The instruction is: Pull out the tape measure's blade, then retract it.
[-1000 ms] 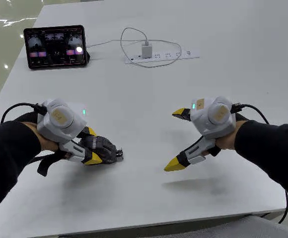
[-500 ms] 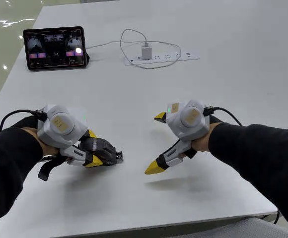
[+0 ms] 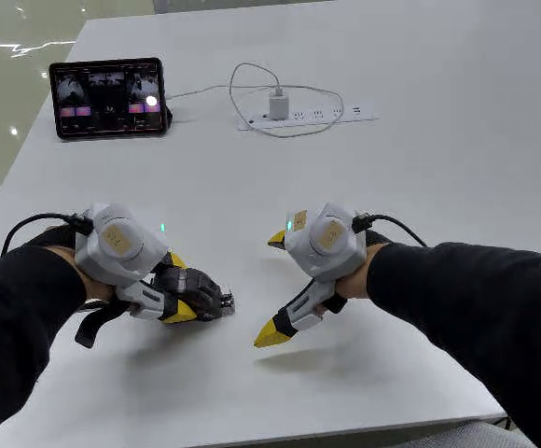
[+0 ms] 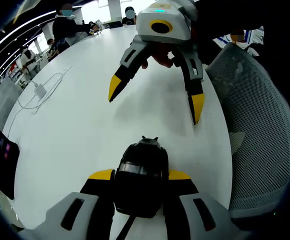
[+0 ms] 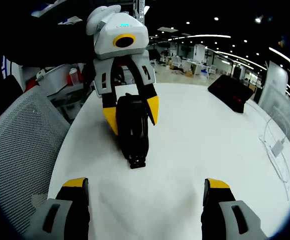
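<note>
Tape measure (image 3: 203, 291) sits on the surface (image 3: 364, 177), clamped in the left claw (image 3: 177, 287). Hook (image 5: 137, 162) points straight at the right claw (image 3: 272, 286), which is spread wide, near, apart. Long axis runs claw to claw.

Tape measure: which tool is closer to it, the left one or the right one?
Left. The left tool is shut on the tape measure, holding its black case. The right tool is open, apart from it, tips facing its blade end.
</note>
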### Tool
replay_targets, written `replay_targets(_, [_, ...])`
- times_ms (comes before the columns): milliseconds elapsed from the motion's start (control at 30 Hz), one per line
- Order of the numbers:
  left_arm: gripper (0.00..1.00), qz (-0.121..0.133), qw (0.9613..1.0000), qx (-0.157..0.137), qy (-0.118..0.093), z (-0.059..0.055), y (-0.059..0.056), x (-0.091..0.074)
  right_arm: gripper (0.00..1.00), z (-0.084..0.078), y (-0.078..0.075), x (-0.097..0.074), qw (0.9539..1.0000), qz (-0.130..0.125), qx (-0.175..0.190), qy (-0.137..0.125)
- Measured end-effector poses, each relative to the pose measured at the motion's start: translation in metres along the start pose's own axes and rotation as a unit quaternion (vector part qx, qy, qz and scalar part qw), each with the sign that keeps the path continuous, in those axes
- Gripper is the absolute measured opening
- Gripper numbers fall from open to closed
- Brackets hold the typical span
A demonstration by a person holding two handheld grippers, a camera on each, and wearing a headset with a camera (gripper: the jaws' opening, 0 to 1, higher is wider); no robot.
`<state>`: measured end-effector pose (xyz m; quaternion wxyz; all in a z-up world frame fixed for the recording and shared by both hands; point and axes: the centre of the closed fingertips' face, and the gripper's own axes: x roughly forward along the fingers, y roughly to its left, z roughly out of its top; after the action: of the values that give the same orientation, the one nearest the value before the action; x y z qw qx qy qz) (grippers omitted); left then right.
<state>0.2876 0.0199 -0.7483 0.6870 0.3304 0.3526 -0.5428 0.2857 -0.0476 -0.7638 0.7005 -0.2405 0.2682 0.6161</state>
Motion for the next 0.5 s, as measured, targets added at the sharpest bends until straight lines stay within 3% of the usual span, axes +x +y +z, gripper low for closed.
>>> replay_targets(133, [0.32, -0.001, 1.0, 0.001, -0.001, 0.001, -0.001, 0.0, 0.91, 0.005, 0.0, 0.003, 1.0, 0.001, 0.0, -0.004])
replay_targets(367, [0.32, -0.003, 1.0, 0.005, -0.001, 0.002, -0.001, 0.001, 0.65, 0.014, 0.007, 0.013, 0.9995, 0.024, -0.02, -0.004])
replay_targets(500, [0.32, -0.005, 0.9999, 0.008, -0.004, 0.002, -0.001, 0.001, 0.58, 0.017, 0.011, 0.02, 0.9989, 0.032, -0.034, -0.001])
